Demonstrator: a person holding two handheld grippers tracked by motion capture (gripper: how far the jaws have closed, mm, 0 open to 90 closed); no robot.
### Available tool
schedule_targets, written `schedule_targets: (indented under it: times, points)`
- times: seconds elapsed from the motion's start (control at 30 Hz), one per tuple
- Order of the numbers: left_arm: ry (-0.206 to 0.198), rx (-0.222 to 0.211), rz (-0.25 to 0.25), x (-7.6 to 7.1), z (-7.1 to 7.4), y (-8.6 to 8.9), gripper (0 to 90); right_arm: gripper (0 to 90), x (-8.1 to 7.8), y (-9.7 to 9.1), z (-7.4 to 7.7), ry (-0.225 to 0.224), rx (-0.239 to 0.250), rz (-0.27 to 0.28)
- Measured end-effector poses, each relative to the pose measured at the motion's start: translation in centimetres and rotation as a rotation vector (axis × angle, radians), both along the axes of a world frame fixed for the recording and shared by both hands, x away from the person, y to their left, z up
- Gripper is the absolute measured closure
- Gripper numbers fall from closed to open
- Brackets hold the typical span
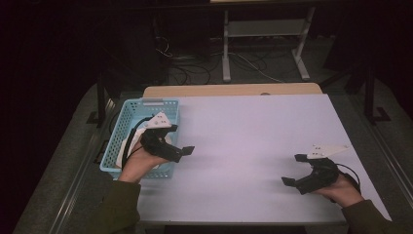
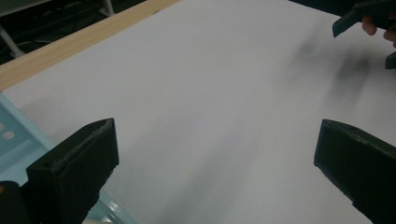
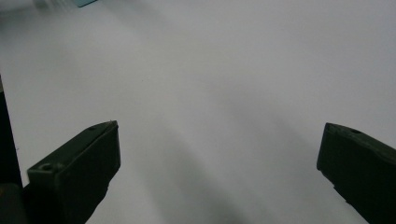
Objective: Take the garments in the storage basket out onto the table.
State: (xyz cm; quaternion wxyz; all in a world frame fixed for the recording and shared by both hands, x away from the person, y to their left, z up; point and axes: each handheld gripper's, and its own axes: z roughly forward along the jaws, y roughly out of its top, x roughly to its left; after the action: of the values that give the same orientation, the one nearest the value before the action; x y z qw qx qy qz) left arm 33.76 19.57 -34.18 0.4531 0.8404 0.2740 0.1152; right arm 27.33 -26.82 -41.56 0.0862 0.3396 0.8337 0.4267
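My left gripper (image 1: 179, 140) is held over the right rim of a light blue mesh basket (image 1: 122, 122) at the table's left, jaws pointing right and wide open with nothing between them. In the left gripper view the left gripper (image 2: 217, 158) looks across bare white table. My right gripper (image 1: 293, 169) hovers near the front right of the white table (image 1: 253, 122), open and empty, jaws pointing left. It also appears far off as the right gripper (image 2: 369, 42). In its own view the right gripper (image 3: 217, 158) faces bare tabletop.
Something white (image 1: 130, 157) lies in the basket, partly hidden by the hand. A wooden strip (image 1: 234, 90) runs along the table's far edge. Beyond it stand a white metal frame (image 1: 263, 29) and cables on the floor. A basket corner (image 3: 86, 2) shows at top left.
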Motion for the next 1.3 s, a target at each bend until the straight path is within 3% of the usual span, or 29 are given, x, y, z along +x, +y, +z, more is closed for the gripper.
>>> schedule_targets:
  times: [0.47,1.3]
  points:
    - [-0.029,-0.007,0.02,1.5,1.3,0.6,0.0,0.0,0.0,-0.1,0.0,-0.001,0.005,-0.008]
    - [-0.018,-0.016,0.047,3.7,0.8,1.4,0.0,0.0,0.0,-0.1,0.0,-0.006,0.009,-0.004]
